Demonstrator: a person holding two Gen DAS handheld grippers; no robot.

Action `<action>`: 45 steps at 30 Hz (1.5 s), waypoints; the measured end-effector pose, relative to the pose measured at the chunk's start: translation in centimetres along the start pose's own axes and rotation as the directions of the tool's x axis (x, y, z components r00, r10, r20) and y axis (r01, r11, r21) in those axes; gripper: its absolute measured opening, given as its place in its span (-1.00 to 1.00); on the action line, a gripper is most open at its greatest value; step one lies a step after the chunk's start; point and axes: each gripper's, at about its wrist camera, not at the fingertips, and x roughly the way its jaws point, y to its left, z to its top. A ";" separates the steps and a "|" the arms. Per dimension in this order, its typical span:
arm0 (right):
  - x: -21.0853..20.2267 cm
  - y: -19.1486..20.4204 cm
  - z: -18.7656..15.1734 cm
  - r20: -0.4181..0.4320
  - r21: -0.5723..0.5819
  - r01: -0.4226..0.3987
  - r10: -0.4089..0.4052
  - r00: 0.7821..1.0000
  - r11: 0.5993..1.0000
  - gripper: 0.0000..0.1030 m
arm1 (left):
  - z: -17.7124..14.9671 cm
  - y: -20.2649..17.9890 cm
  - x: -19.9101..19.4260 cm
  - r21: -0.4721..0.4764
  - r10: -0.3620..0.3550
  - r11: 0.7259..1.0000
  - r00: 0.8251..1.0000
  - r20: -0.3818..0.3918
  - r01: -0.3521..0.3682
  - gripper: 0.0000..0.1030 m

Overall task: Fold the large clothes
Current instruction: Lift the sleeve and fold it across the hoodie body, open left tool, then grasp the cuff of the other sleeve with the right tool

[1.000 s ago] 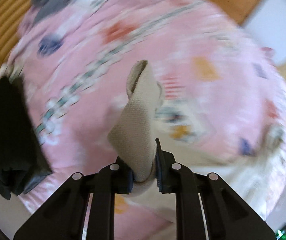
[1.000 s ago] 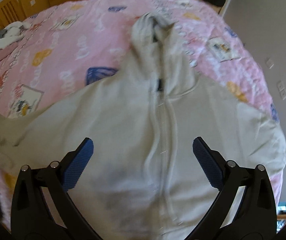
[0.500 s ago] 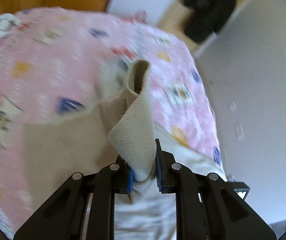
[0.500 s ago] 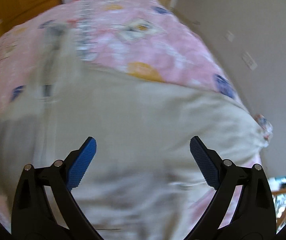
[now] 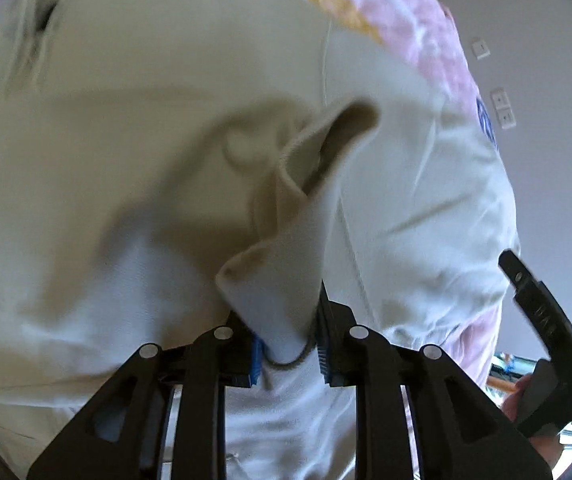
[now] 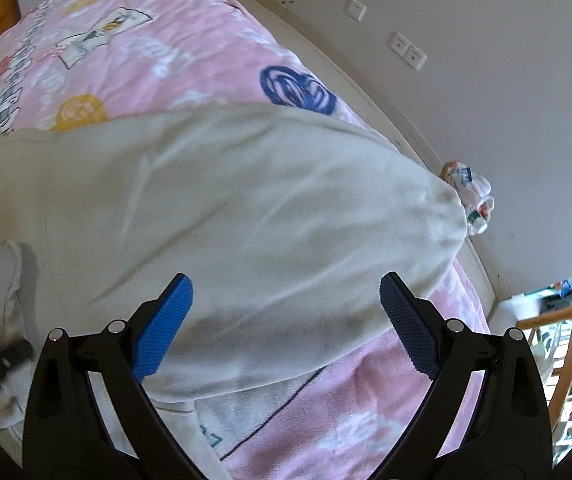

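On the pink patterned bedspread (image 6: 190,60) lies the beige hoodie (image 6: 226,200), spread wide. The left gripper (image 5: 287,344) is clamped on its ribbed cuff (image 5: 286,280), which curls toward 12 o'clock. The right gripper (image 6: 286,320) hovers above the body, its 2 blue pads (image 6: 164,326) wide apart; motion blur hides the hoodie's far end.

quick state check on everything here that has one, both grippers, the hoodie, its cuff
left gripper: shut on the sleeve cuff
right gripper: open, holding nothing, above the hoodie
sleeve cuff: pinched, standing up curled over the hoodie body
beige hoodie: spread on the pink bedspread, lightly wrinkled, fold not finished
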 end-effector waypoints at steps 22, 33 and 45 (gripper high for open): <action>3.2 19.8 0.8 -0.259 -0.257 -0.210 0.142 0.955 0.943 0.65 | 0.6 29.8 -17.0 -0.421 0.536 0.791 0.835 0.124 -0.444 0.70; -2.5 18.8 -1.2 -0.191 -0.160 -0.236 0.205 0.960 0.958 -0.88 | 3.9 35.6 -15.2 -0.492 0.487 0.774 0.871 0.063 -0.397 0.65; -4.3 12.2 -2.8 -0.101 -0.046 -0.173 0.168 0.981 0.984 -0.92 | 5.6 31.0 -12.4 -0.326 0.532 0.817 0.840 0.106 -0.476 0.68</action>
